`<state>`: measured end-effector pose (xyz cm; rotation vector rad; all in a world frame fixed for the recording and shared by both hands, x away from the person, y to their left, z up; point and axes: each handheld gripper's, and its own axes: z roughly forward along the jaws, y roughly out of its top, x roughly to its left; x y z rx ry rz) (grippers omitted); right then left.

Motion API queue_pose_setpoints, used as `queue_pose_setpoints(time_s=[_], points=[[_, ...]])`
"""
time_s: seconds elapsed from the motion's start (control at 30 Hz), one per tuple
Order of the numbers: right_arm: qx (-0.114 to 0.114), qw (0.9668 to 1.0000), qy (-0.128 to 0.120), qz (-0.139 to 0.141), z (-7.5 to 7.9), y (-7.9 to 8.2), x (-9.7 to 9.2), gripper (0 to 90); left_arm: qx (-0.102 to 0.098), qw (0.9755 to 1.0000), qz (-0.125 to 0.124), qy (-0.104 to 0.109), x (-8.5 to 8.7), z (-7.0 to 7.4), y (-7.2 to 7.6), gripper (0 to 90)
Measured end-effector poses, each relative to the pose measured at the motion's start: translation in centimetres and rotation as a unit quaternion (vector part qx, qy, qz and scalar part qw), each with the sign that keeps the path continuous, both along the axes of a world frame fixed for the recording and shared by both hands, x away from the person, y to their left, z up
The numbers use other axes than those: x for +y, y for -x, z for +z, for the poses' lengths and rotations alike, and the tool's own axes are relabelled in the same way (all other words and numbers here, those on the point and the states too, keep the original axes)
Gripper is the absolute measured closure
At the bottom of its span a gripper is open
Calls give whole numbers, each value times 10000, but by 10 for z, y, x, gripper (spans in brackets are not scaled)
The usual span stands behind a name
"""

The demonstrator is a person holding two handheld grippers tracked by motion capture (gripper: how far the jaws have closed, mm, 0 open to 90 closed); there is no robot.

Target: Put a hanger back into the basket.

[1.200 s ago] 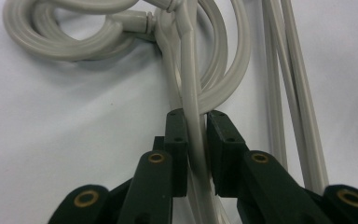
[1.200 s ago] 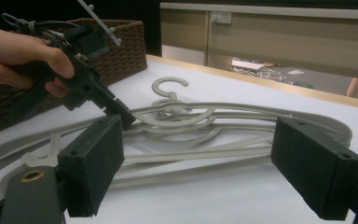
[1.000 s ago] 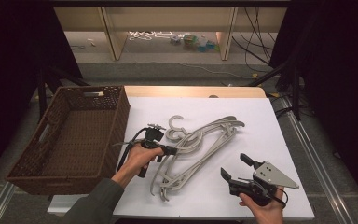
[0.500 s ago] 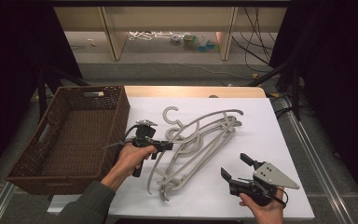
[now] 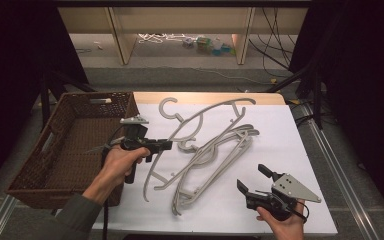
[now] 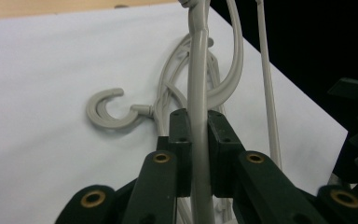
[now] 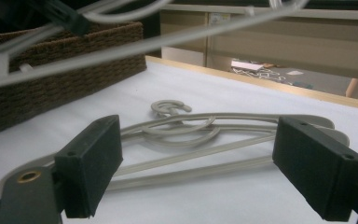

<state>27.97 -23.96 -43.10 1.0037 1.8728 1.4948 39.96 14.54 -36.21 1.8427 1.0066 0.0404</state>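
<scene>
The left tongs [image 5: 166, 146] are pinching one arm of a grey hanger [image 5: 200, 116], which is lifted off the white bench [image 5: 300, 150] and tilted, its hook [image 5: 167, 106] toward the far edge and its lower end hanging near the front. In the left gripper view the pads [image 6: 181, 140] press on either side of the hanger's arm [image 6: 198, 93]. Beneath and just beside it, more grey hangers [image 5: 215, 160] lie in a loose, overlapping pile on the bench, their arms crossing each other and the lifted one's, so they crowd the space around it. A brown wicker basket [image 5: 40, 165] stands at the bench's left side, close to the left hand [image 5: 117, 162]. The right tongs [image 5: 252, 177] rest low near the front right corner, spread wide with nothing between them; seen from there, the pile [image 7: 205, 135] lies just ahead and the raised hanger [image 7: 135, 46] crosses overhead.
</scene>
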Motion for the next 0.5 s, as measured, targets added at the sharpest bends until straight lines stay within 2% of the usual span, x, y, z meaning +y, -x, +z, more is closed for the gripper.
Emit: queue_pose_setpoints(time_s=[0.07, 0.13, 0.23, 0.47, 0.5], points=[[87, 9999, 82, -27, 1, 1, -1, 159, -58, 10000, 1, 70, 6, 8, 3, 818], [-1, 10000, 68, -53, 1, 1, -1, 160, -129, 9999, -24, 17, 13, 15, 4, 818], [20, 10000, 12, -24, 0, 1, 0, 159, -154, 9999, 5, 10, 25, 23, 4, 818], [-2, 10000, -14, -29, 0, 0, 0, 159, -157, 9996, 222, 84, 52, 30, -3, 818], [39, 10000, 57, -59, 1, 0, -2, 160, -178, 9995, 256, 65, 55, 31, -3, 818]])
